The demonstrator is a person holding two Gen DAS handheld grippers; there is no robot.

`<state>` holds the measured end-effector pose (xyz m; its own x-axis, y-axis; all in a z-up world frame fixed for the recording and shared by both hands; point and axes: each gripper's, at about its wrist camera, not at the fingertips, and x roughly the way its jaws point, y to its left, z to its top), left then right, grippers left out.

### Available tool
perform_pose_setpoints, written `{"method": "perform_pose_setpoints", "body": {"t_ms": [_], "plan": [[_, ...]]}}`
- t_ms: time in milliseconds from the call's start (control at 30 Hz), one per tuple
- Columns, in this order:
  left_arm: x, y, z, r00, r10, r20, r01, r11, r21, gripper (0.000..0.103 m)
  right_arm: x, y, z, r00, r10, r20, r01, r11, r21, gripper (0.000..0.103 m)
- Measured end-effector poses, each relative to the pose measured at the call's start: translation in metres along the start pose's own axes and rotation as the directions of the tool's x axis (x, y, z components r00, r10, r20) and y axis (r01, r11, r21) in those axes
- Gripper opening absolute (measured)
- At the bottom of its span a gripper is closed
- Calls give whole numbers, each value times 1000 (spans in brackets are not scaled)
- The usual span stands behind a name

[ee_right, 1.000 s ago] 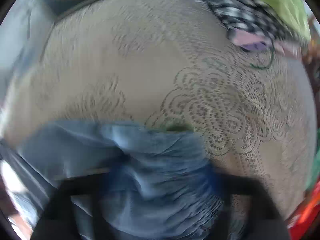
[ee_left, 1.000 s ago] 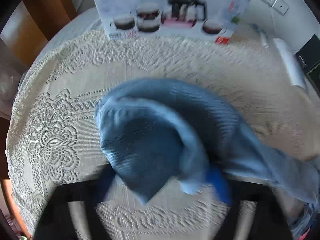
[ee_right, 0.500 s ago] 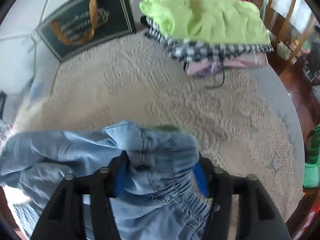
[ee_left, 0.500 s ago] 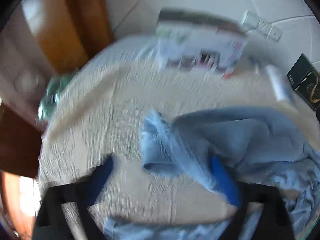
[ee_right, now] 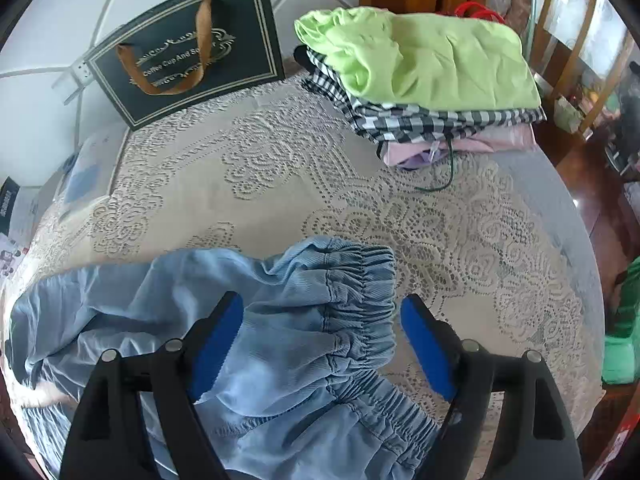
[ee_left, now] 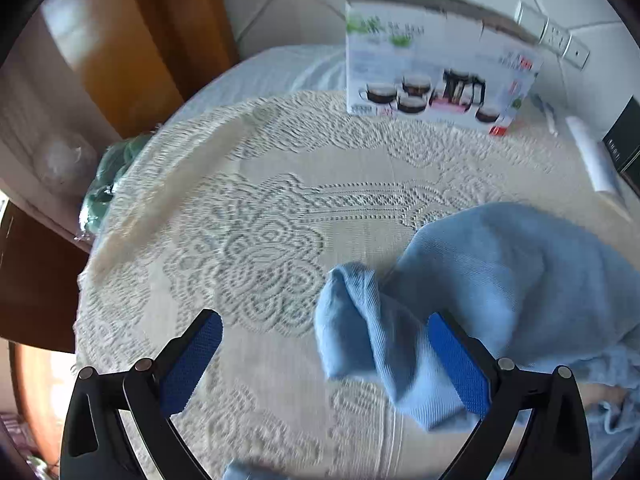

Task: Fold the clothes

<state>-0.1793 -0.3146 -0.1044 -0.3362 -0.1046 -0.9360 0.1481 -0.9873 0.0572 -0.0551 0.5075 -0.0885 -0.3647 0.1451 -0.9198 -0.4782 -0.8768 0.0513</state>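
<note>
The left gripper (ee_left: 324, 356) stands wide open with nothing gripped; a fold of the light blue denim trousers (ee_left: 500, 288) lies against its right pad on the cream lace tablecloth (ee_left: 256, 240). The right gripper (ee_right: 320, 340) has just been opening, its pads clear of the trousers' elastic waistband (ee_right: 356, 308) between them. Beyond lie a dark gift bag (ee_right: 192, 52) reading "Coffee Cup And…", a stack of folded clothes (ee_right: 424, 92), and a white glassware box (ee_left: 436, 72), its print illegible.

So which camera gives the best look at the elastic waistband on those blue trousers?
The right wrist view: the gathered waistband lies in full sight between the open right gripper. The left wrist view shows only a plain folded end of the blue trousers, no elastic.
</note>
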Motion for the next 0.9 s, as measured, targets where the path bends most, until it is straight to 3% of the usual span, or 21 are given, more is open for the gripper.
{"method": "perform_pose_setpoints", "body": {"t_ms": [167,200,267,333,367,400,433,500,567,633,667,700,733,900], "plan": [[39,-19,-4,988,-75,-133,77,997,9,102,5,-9,2,1000,16,13,-16,999,49,95],[41,-25,-8,987,-72,-144,76,997,20,95,7,-10,2,1000,27,12,-27,998,57,102],[39,-33,-13,989,-62,-136,68,997,41,79,16,-10,2,999,41,-9,-41,997,63,103],[28,-36,-9,993,-38,-114,44,998,47,38,31,-6,1,997,34,-66,-30,998,54,103],[22,-36,-6,996,-21,-89,27,998,56,34,41,0,-2,993,19,-117,-16,999,30,100],[11,-35,-1,999,2,-45,1,998,61,34,48,6,-5,989,-3,-151,3,1000,-3,69],[-3,-32,4,1000,24,8,-25,998,56,34,48,12,-7,989,-36,-145,31,999,-36,49],[-44,-17,14,990,38,139,-38,999,0,34,38,14,-9,994,-63,-91,58,997,-50,46],[-76,-3,18,975,26,223,-19,999,-36,35,28,6,-8,996,-62,-56,61,998,-14,47],[-95,8,13,966,-1,258,13,999,-47,44,26,6,-9,995,-84,-59,83,996,-32,59],[-98,14,6,966,-21,256,36,998,-54,54,24,8,-9,991,-119,-59,116,992,-51,72],[-96,20,-2,970,-47,239,65,996,-64,88,22,10,-10,987,-152,-53,149,987,-67,81],[-95,26,-11,972,-74,223,93,993,-74,103,16,12,-11,984,-173,-34,170,983,-75,82],[-76,49,-55,986,-76,147,96,987,-131,103,-22,29,-15,987,-151,64,156,984,-87,89]]}}
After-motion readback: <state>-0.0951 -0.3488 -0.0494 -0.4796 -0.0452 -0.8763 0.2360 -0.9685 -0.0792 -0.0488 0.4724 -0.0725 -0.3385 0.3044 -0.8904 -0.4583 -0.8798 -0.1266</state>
